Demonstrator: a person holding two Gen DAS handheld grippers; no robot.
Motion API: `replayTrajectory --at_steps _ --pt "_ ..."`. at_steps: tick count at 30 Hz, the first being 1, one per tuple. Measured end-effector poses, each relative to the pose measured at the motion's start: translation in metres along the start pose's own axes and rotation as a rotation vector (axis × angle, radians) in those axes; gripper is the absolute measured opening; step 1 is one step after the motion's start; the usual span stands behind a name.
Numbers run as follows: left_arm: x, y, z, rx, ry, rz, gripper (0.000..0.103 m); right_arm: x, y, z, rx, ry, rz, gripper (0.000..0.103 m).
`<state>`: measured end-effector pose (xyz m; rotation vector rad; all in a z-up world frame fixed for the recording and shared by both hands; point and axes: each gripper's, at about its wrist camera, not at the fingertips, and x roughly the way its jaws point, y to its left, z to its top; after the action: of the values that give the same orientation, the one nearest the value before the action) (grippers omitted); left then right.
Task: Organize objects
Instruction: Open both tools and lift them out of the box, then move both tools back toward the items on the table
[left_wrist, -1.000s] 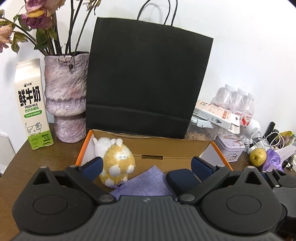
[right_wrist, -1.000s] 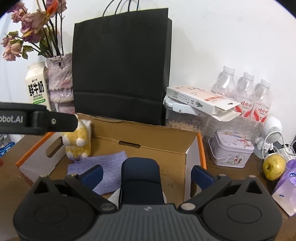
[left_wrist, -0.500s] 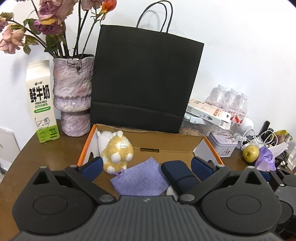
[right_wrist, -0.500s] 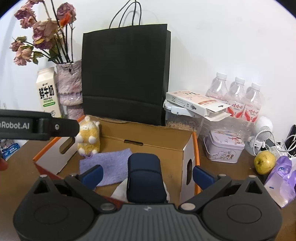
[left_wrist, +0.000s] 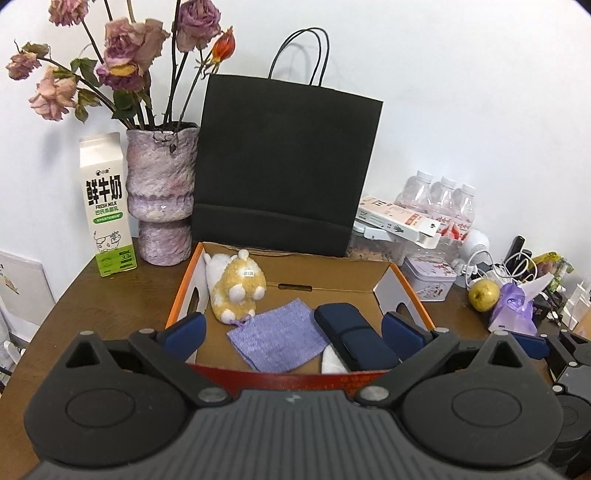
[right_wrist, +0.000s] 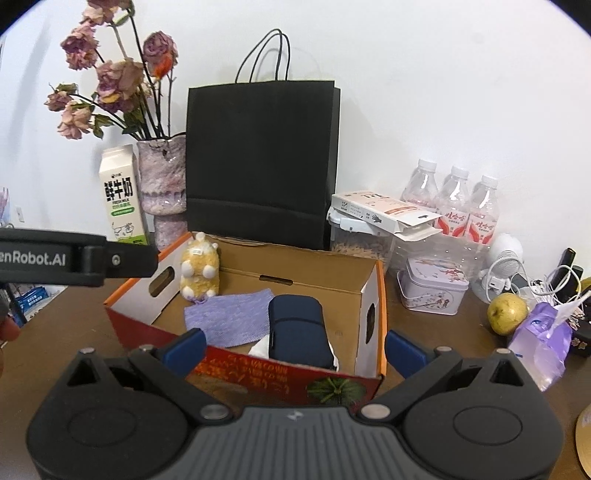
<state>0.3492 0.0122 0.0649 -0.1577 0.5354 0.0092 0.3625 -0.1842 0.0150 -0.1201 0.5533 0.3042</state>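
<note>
An open cardboard box (left_wrist: 332, 290) (right_wrist: 317, 271) with orange edges stands on the brown table. Inside lie a yellow and white plush toy (left_wrist: 238, 291) (right_wrist: 199, 271) at the back left, a purple cloth (left_wrist: 277, 339) (right_wrist: 231, 321) and a dark blue case (left_wrist: 354, 341) (right_wrist: 297, 332) on something white. My left gripper (left_wrist: 291, 330) is open and empty, above the box's near edge. My right gripper (right_wrist: 295, 350) is open and empty, in front of the box's near wall.
Behind the box stand a black paper bag (left_wrist: 284, 166) (right_wrist: 258, 166), a purple vase (left_wrist: 160, 199) with dried flowers and a milk carton (left_wrist: 107, 206). To the right are water bottles (right_wrist: 458, 210), a tin (right_wrist: 434, 291), a pear (right_wrist: 506, 314), cables and a purple pack (right_wrist: 543, 336).
Both grippers have pulled back and up from the box, so more of the box and table shows. The blue case lies in the box. Both stay open.
</note>
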Motion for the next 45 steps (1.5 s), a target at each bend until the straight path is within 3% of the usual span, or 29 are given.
replayTrajectory --at_steps 25,45 --pt "-0.110 -0.011 -0.054 -0.007 -0.022 0.026 0.103 -0.108 0.022 -0.059 -0.012 -0.036 0.018 0.103" --pt "-0.143 0.002 -0.124 -0.018 0.040 0.048 0.103 -0.141 0.046 -0.123 -0.017 -0.001 0.033 0.103"
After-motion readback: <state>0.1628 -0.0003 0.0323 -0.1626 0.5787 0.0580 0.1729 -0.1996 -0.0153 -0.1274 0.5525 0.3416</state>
